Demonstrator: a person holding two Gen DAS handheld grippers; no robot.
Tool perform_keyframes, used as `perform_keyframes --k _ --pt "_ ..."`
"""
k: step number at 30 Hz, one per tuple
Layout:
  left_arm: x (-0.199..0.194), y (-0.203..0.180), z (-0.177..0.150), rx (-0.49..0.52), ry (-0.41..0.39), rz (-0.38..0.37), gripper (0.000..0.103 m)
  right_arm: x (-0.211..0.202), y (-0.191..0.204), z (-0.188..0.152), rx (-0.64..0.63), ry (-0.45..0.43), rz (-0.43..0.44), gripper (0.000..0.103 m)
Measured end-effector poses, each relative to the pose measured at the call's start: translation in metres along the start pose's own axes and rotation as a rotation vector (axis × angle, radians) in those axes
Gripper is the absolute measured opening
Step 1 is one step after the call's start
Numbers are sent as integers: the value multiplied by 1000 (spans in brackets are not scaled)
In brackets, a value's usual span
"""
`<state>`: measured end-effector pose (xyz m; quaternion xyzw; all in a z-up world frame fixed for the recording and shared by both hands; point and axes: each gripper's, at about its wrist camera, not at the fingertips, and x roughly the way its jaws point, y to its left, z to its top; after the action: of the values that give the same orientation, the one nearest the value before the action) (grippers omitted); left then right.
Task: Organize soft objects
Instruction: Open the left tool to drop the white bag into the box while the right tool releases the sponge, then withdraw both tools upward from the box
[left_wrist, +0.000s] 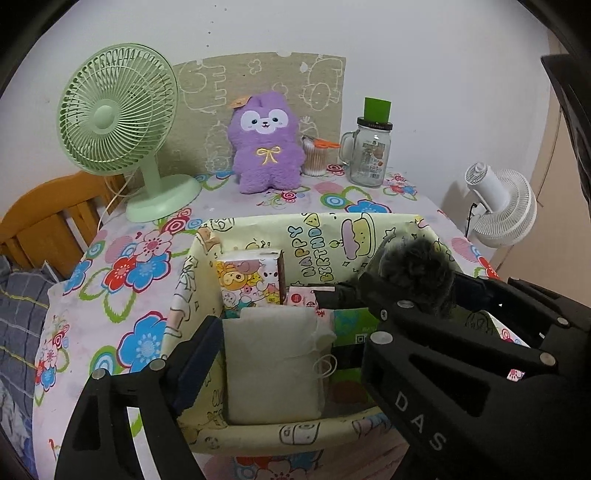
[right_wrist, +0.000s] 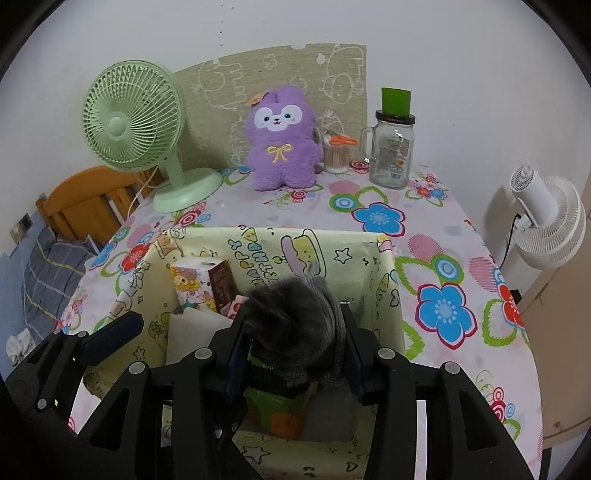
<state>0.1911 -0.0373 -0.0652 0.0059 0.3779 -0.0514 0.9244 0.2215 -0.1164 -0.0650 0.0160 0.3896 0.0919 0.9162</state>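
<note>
Left wrist view. Left tongs (left_wrist: 280, 354): jaws spread wide, nothing pressed between the pads. A cream soft pack (left_wrist: 273, 363) stands upright between them inside the yellow storage box (left_wrist: 295, 437); the left pad (left_wrist: 197, 363) lies just beside the pack's edge, and contact cannot be told. The box is printed with cartoon figures and the words "HAPPY BIRTHDAY". Ahead of the tongs, in the box's far left corner: a cartoon-print tissue pack (left_wrist: 251, 282), upright. Just beyond the cream pack: a small pink packet (left_wrist: 301, 297). To the right of the tongs: a green item (left_wrist: 351, 325) low in the box, partly hidden. The right tongs (left_wrist: 402, 295) cross in from the right over the box, carrying a grey furry knit item (left_wrist: 415, 275). Far ahead on the flowered worktop (left_wrist: 122, 295): green desk fan (left_wrist: 118, 125), purple plush toy (left_wrist: 266, 144), tub of cotton swabs (left_wrist: 314, 157), glass jar mug (left_wrist: 369, 153). Off the worktop to the right: a white fan (left_wrist: 498, 203).

Right wrist view. Right tongs (right_wrist: 295, 339): closed on the grey furry knit item (right_wrist: 295, 321), both pads pressing its sides, held above the box interior. Below the tongs: green and orange packaging (right_wrist: 280, 410) on the box floor. To their left: the cream pack (right_wrist: 195, 330) and the tissue pack (right_wrist: 201, 282). One left-tong finger (right_wrist: 110, 338) shows at the box's left wall.
</note>
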Motion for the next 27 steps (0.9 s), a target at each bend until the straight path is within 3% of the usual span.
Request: perform_keyframes --k 2,5,9,27 --pt "-2 1 -2 2 0 3 86 0 1 -1 -4 1 7 53" --pt "-4 2 -3 3 -4 8 87 -1 3 -3 -11 6 24 73" --pt "-6 2 -4 -3 -7 15 90 -6 5 -4 -14 -8 29 84" --pt "-29 -4 -12 -9 -34 3 92 -34 6 -14 -10 -48 1 88"
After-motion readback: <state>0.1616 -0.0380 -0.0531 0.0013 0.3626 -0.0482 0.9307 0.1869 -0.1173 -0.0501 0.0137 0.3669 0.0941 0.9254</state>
